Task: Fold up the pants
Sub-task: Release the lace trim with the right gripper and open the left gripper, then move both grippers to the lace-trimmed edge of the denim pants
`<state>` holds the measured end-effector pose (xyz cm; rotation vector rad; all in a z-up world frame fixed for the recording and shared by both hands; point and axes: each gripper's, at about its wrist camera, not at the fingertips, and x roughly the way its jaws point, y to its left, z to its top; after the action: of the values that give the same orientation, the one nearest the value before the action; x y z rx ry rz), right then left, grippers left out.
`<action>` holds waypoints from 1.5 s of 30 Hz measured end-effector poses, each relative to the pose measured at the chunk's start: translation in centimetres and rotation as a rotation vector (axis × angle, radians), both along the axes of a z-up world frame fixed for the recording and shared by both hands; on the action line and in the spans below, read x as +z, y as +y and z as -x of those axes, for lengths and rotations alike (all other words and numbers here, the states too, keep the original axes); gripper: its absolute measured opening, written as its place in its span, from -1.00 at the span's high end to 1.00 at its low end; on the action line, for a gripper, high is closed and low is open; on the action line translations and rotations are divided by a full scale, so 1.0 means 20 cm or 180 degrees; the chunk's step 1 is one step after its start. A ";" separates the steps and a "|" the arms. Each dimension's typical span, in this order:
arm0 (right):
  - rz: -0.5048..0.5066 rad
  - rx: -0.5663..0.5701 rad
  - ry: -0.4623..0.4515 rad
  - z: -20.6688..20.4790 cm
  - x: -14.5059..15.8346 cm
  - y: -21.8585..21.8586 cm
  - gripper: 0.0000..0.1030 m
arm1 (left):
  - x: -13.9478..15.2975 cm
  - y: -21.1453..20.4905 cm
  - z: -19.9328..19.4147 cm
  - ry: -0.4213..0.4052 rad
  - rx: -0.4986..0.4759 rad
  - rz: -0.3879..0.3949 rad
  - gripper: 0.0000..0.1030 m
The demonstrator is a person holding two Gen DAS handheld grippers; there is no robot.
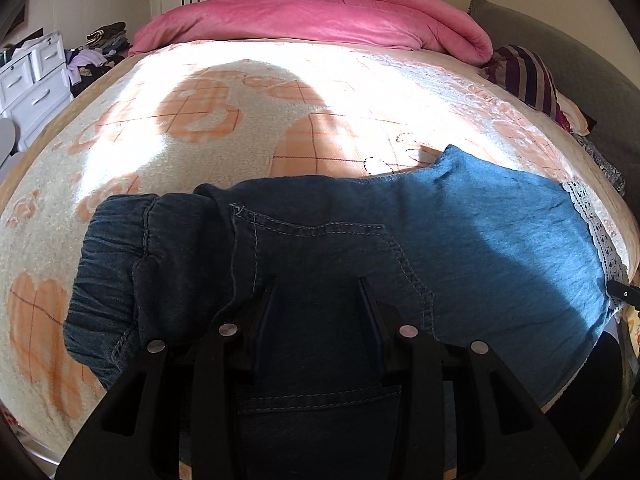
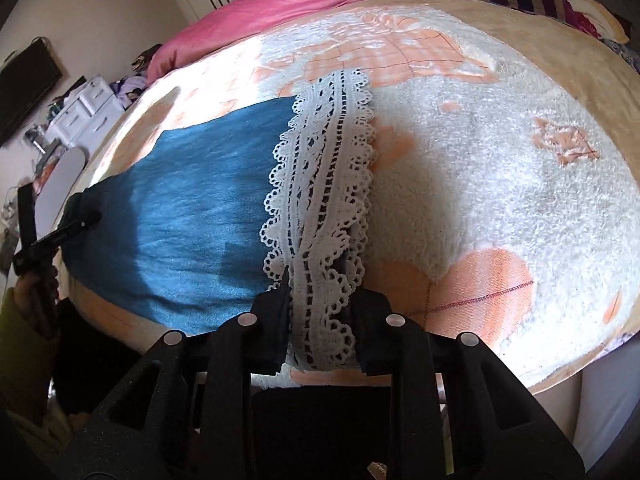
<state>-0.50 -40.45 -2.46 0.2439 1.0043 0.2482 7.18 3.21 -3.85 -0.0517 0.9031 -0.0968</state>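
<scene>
The bed (image 1: 248, 128) carries a cream fleece blanket (image 2: 500, 184) with orange checked patches, lit by strong sun. A pink duvet (image 1: 312, 20) lies bunched along the far edge at 12 o'clock in the left wrist view, with a striped pillow (image 1: 528, 76) at 2 o'clock. A white drawer unit (image 1: 32, 80) stands off the bed at 9 o'clock. The denim pants (image 1: 360, 232) lie flat along the near edge of the blanket, elastic waistband (image 1: 116, 264) at 9 o'clock and leg ends at 3 o'clock, finished with a white lace hem (image 2: 324, 184). The left gripper (image 1: 318, 292) sits over the seat area near the pocket stitching, fingers spread apart with denim between them; whether they touch the cloth cannot be told. The right gripper (image 2: 322, 292) is at the leg end, its fingers set on either side of the lace hem, the band running between them; a firm pinch cannot be confirmed.
</scene>
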 end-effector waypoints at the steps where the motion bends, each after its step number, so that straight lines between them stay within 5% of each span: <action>1: -0.0003 -0.0013 -0.0006 0.00 0.00 0.00 0.57 | 0.00 0.00 0.00 -0.0001 -0.0003 0.0005 0.29; 3: 0.0022 -0.0052 -0.0026 0.01 0.02 -0.01 0.45 | 0.00 0.01 0.00 -0.0016 -0.0003 0.0021 0.29; 5: 0.0052 -0.0166 -0.0063 0.03 0.04 -0.04 0.12 | 0.01 0.01 0.01 -0.0025 0.0005 0.0028 0.29; 13: 0.0179 -0.0350 -0.0291 0.12 0.17 -0.09 -0.06 | 0.13 -0.04 0.08 -0.0166 -0.0095 -0.0040 0.29; 22: 0.0238 0.0042 -0.0616 0.11 0.31 0.17 -0.35 | 0.24 -0.18 0.13 -0.0286 -0.0320 0.0012 0.28; 23: 0.0268 0.0123 -0.0636 0.10 0.32 0.22 -0.43 | 0.24 -0.20 0.13 -0.0280 -0.0352 -0.0002 -0.11; 24: 0.0295 0.0162 -0.0640 0.09 0.31 0.25 -0.47 | 0.24 -0.22 0.14 -0.0283 -0.0332 -0.0036 -0.92; 37: 0.0440 0.0405 -0.0585 0.04 0.23 0.55 -0.63 | 0.21 -0.35 0.16 -0.0251 -0.0500 0.0012 -0.91; 45: 0.0507 0.0266 -0.0026 -0.02 0.03 0.49 -0.63 | 0.10 -0.45 0.12 -0.0076 -0.0627 -0.0042 -0.91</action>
<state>-0.13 -30.58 -1.91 0.0560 1.0219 0.2433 4.72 -5.78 -1.92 0.0507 0.8835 -0.2743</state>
